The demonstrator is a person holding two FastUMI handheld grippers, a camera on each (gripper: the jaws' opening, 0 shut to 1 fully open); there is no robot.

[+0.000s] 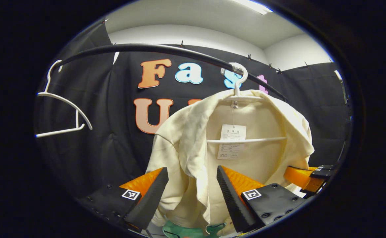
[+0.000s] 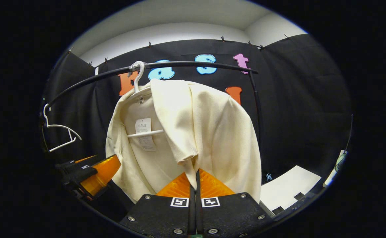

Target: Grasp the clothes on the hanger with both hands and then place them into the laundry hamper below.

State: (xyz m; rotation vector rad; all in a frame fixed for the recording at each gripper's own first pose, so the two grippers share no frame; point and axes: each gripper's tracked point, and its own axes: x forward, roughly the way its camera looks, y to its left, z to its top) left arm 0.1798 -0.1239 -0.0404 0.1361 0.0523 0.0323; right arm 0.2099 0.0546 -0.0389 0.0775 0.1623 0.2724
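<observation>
A cream jacket (image 1: 245, 158) (image 2: 212, 132) hangs on a white hanger (image 1: 245, 140) (image 2: 145, 133) from a black rail (image 1: 166, 49) (image 2: 193, 63); a paper tag dangles inside its collar. My left gripper (image 1: 191, 169) is open, and the jacket's left front hangs loose between its fingers. My right gripper (image 2: 194, 175) is shut on the lower tip of the jacket's front flap. In the left gripper view the right gripper (image 1: 306, 178) is beside the jacket's right edge. In the right gripper view the left gripper (image 2: 93, 173) is at the jacket's lower left.
An empty white hanger (image 1: 64, 112) (image 2: 60, 135) hangs farther left on the same rail. Something green (image 1: 186, 231) lies below the jacket. A white flat surface (image 2: 288, 191) lies low at the right. The rail's black upright (image 2: 257, 109) stands behind the jacket.
</observation>
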